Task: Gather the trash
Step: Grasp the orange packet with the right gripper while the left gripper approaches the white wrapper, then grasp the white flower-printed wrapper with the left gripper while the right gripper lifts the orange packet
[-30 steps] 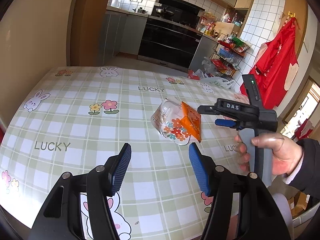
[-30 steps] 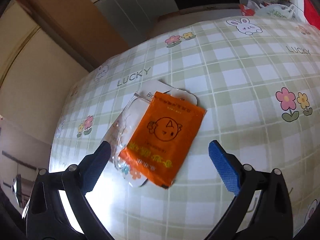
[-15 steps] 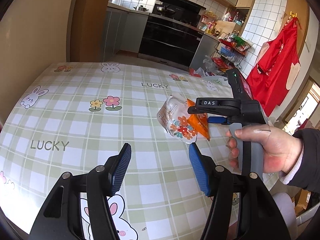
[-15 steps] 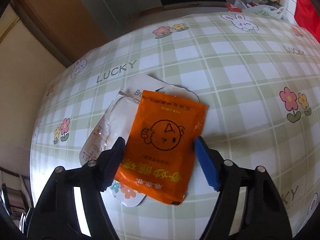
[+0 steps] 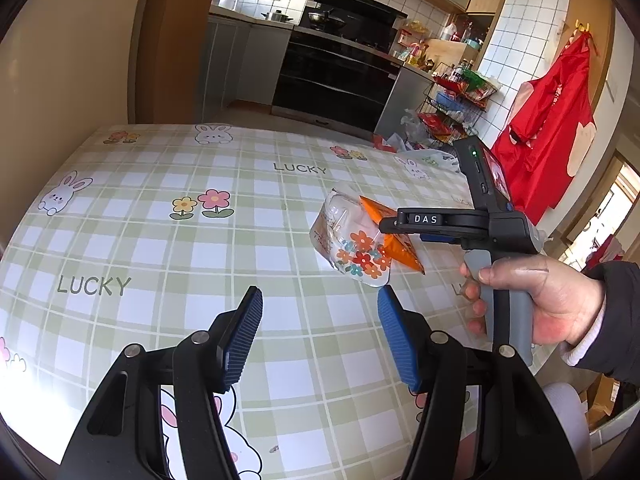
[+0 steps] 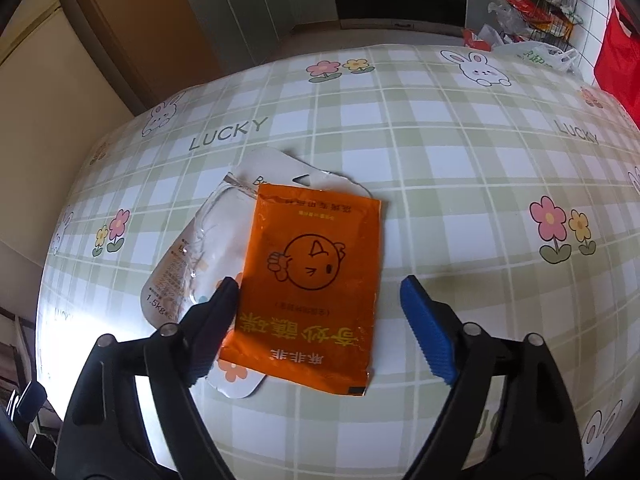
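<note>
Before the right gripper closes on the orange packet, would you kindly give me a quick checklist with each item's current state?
1. Right gripper open, jaws wider than the orange packet: ok.
2. Packet between the jaws: ok.
3. Packet lies on the clear plastic package, which may come along: not ok.
4. Left gripper open, away from the packet: ok.
5. Fingers low enough on the table: cannot tell.

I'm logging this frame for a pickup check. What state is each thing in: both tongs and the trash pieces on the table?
Right tongs: open, straddling the orange packet.
Left tongs: open, empty, above the tablecloth.
Orange foil snack packet: flat, on top of the blister pack, not gripped.
Clear plastic blister pack with flowered card: lying on the checked tablecloth, partly covered.
</note>
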The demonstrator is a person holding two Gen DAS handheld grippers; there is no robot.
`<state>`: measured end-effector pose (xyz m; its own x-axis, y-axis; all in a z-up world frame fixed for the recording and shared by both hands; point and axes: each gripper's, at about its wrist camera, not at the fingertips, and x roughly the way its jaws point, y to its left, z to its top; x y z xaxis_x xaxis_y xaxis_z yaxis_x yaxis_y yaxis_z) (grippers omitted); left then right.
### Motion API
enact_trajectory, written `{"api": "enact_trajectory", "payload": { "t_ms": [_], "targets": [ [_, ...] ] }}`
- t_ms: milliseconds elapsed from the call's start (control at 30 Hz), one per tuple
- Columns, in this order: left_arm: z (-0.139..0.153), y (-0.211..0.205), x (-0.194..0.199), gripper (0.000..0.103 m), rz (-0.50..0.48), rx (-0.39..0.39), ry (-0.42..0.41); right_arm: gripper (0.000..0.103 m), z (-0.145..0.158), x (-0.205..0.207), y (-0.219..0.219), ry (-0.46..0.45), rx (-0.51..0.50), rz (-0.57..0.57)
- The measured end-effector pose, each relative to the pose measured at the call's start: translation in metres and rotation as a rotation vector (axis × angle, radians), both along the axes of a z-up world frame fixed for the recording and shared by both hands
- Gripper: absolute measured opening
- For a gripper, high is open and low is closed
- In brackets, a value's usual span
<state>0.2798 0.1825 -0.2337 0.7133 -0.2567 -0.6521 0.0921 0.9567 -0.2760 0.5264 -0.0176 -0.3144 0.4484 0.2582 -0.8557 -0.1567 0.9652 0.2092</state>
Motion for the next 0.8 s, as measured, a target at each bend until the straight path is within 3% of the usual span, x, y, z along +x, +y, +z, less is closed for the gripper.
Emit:
{"api": "enact_trajectory", "payload": {
  "t_ms": [100,167,233,333,567,800],
  "targets": [
    [0.0,-0.002,0.002,0.059,-0.002,0.006,0.004,0.085,-0.008,0.006,-0.009,0.047,0.078,-0.016],
    [0.0,-0.003,0.003,0.059,-0.003,0.007,0.005,0.075,-0.007,0.006,-0.008,0.04,0.085,0.006],
    [0.0,-0.004,0.005,0.059,-0.005,0.009,0.006,0.049,-0.005,0.005,-0.006,0.042,0.145,0.053],
    [-0.003,-0.006,0.009,0.059,-0.013,0.005,0.015,0.024,0.001,0.0,-0.001,0.04,0.171,0.116],
    [-0.016,-0.034,0.028,0.058,-0.08,0.025,0.028,0.015,0.002,-0.015,-0.019,0.007,0.182,0.17],
    [-0.035,-0.078,0.075,0.041,-0.165,0.112,0.049,0.011,0.01,-0.028,-0.056,-0.047,0.177,0.188]
  ]
}}
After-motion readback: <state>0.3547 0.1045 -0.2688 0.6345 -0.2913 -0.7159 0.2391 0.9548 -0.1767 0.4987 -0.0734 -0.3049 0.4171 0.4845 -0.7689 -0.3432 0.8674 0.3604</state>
